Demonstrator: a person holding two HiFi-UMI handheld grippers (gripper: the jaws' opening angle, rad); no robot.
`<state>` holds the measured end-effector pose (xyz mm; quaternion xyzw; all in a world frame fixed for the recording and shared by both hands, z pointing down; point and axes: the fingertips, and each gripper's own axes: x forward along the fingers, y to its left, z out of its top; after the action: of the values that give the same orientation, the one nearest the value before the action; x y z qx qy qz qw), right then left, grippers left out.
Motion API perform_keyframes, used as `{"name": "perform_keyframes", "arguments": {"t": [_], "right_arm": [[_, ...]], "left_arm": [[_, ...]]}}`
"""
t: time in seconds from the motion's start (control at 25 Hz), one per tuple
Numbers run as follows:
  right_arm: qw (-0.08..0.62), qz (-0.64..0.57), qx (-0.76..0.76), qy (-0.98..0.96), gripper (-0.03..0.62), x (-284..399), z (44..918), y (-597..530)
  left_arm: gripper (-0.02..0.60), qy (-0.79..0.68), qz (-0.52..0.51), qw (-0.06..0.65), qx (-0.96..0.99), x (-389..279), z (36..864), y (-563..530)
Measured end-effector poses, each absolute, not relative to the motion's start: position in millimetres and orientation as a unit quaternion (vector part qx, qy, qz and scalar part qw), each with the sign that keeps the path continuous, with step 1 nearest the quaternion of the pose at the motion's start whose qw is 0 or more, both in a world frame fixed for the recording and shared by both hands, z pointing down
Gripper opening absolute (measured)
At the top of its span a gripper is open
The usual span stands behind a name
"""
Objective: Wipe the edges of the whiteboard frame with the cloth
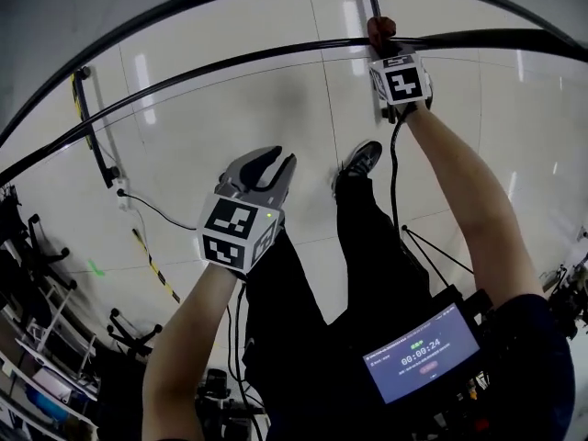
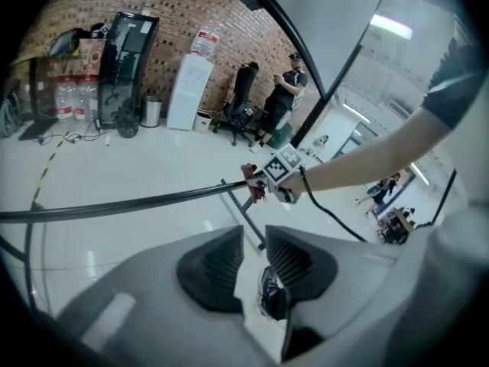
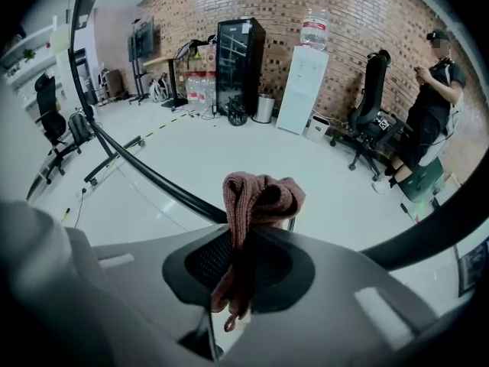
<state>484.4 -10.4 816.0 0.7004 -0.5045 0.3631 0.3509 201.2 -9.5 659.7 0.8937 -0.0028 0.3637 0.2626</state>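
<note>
A reddish-brown cloth [image 3: 260, 197] is bunched between the pads of my right gripper [image 3: 244, 239], which is shut on it. In the head view that gripper [image 1: 383, 46] holds the cloth [image 1: 380, 31] against the black whiteboard frame [image 1: 230, 62] at the upper right, beside a short black cross strut. The frame rail [image 3: 153, 180] runs right under the cloth. My left gripper [image 1: 274, 167] hangs lower, in the middle, apart from the frame, its jaws a narrow slit apart with nothing between them. From the left gripper [image 2: 254, 234] I see the rail [image 2: 114, 205] leading to the right gripper [image 2: 269, 180] and the cloth [image 2: 250, 174].
Below lies a shiny white floor with the person's shoes [image 1: 360, 162] and a cable [image 1: 152, 208]. A black fridge [image 3: 237, 63], a water dispenser [image 3: 302, 86], office chairs and a standing person [image 3: 432, 105] line the brick wall. A timer screen [image 1: 423, 352] sits on the wearer's chest.
</note>
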Motion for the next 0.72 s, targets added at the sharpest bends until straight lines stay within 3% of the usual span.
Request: {"name": "perform_keyframes", "arguments": {"t": [0.72], "right_arm": [[0.387, 0.361, 0.666, -0.525, 0.055, 384, 813, -91]], "left_arm": [[0.091, -0.074, 0.310, 0.281, 0.905, 98, 647, -84]]}}
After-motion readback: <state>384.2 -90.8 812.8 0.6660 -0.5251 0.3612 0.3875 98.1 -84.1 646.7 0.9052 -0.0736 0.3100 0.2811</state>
